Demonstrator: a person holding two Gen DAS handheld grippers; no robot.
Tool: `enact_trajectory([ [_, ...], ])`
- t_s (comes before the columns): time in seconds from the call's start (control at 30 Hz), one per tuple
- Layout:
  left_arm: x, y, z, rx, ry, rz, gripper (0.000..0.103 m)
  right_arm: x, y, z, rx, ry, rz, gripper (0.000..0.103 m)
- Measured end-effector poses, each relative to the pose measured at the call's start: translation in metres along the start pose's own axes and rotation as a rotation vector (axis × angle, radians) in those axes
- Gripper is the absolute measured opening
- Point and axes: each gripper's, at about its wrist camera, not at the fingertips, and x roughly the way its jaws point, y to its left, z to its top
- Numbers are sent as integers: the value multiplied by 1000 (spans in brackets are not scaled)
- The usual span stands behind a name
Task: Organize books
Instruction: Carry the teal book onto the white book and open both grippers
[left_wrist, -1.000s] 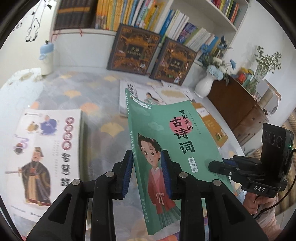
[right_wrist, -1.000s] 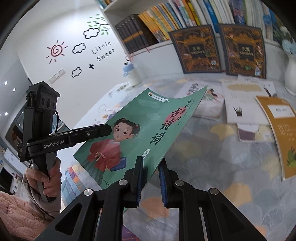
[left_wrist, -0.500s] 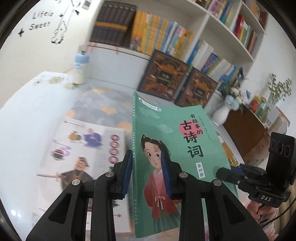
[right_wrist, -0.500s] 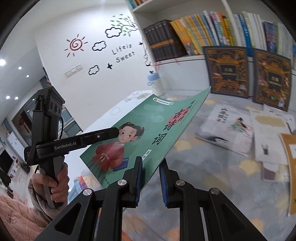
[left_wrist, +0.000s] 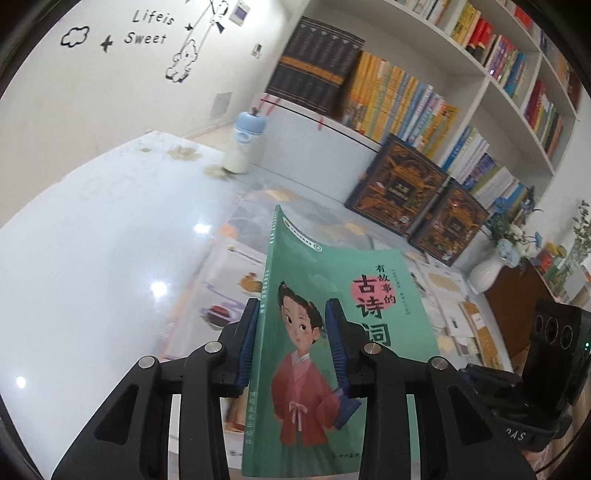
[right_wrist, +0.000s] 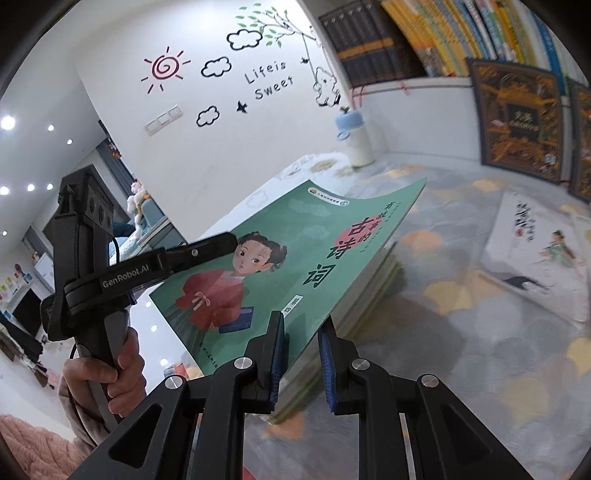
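A thin green book (left_wrist: 314, 369) with a girl in a red robe on its cover is held in the air, tilted, above a low stack of books (right_wrist: 369, 288) on the table. My left gripper (left_wrist: 291, 343) is shut on the book at its spine side. My right gripper (right_wrist: 301, 354) is shut on the book's (right_wrist: 295, 258) opposite edge. The other gripper shows in each view: the right one low at the right of the left wrist view (left_wrist: 517, 398), the left one at the left of the right wrist view (right_wrist: 110, 277).
A white book with a figure (right_wrist: 539, 247) lies flat on the patterned table cover (right_wrist: 480, 332). Two dark ornate books (left_wrist: 399, 184) lean against the bookshelf (left_wrist: 424, 103). A white bottle with a blue cap (left_wrist: 245, 144) stands at the back. A white vase (left_wrist: 487, 273) stands at the right.
Both grippers have carried the green book to the left, toward the stack and the white wall. The book stays gripped by both.
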Motion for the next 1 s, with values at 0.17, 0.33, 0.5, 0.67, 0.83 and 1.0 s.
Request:
enact_trajectory([
  [0.17,7,17,-1,-29,14,29,31,24,0,-1,24,29,21,18],
  [0.33,13,27,-4,-43,33,40,31,42,-6,-4,51,63,33,18],
  [0.5,20,30,-6,-41,49,55,31,51,-7,-4,56,74,28,18],
  [0.67,24,32,-11,-39,85,90,32,58,-9,-6,79,105,33,18],
  [0.83,26,34,-14,-30,102,149,32,62,-7,-10,77,133,37,18],
  [1.0,26,39,-16,-34,115,171,32,66,-8,-9,86,147,44,19],
])
